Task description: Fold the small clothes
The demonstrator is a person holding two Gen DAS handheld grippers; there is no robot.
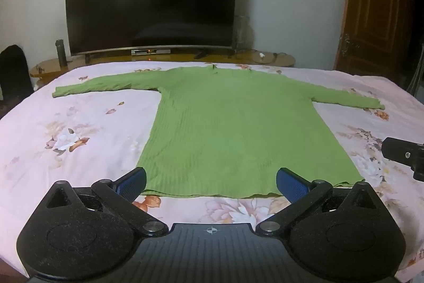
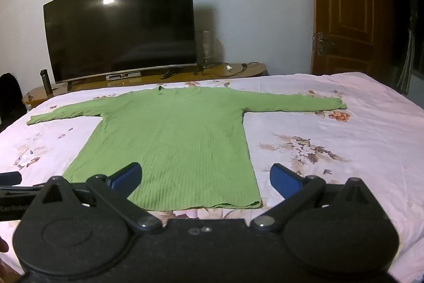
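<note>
A green ribbed long-sleeved top lies flat on the bed, collar toward the far end, both sleeves spread out to the sides. Its hem is closest to me. My left gripper hovers over the hem, open wide, nothing between its blue pads. In the right wrist view the same top lies left of centre. My right gripper is open above the hem's right corner, holding nothing. Part of the right gripper's black body shows at the right edge of the left wrist view.
The bed carries a pale pink floral sheet. Beyond it a low wooden stand holds a large dark television, a dark bottle and cables. A wooden door stands at the right. A dark chair back rises at far left.
</note>
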